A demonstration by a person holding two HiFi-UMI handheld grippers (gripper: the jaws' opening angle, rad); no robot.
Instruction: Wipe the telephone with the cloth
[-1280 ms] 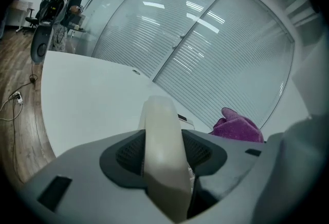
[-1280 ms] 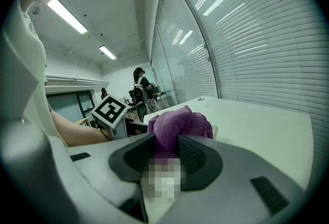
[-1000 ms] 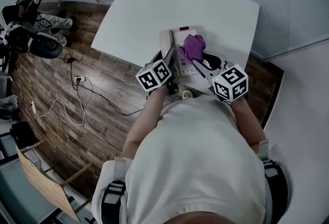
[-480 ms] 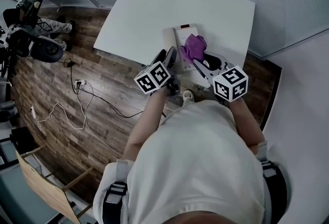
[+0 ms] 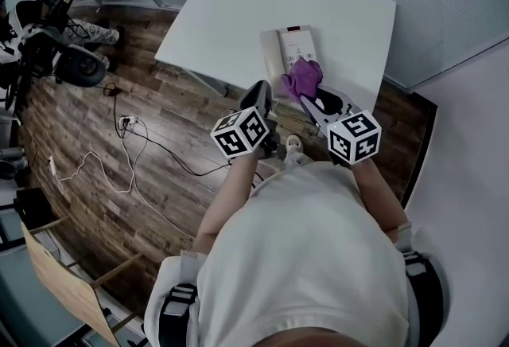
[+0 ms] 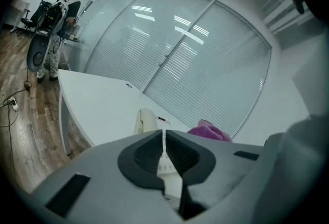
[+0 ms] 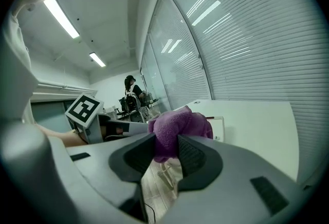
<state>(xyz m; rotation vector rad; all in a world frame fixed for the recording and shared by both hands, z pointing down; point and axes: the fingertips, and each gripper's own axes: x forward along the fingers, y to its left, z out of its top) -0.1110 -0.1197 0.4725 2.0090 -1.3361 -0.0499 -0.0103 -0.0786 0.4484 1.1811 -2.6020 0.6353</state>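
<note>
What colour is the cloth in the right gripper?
Purple. The cloth shows clearest in the right gripper view.

Both grey with black ribbed pads (image 6: 146,153), the left gripper (image 5: 261,91) and right gripper (image 5: 310,103) each carry a white cube (image 5: 240,132) with black square markers. The left one's jaws have just been closing, with nothing between them. Behind them the person wears a white short-sleeved T-shirt (image 5: 310,258) and dark buckled straps (image 5: 176,302).

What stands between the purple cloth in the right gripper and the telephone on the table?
Nothing visible does. The right gripper holds the cloth at the telephone's near end, and no other object lies between them on the white table.
</note>
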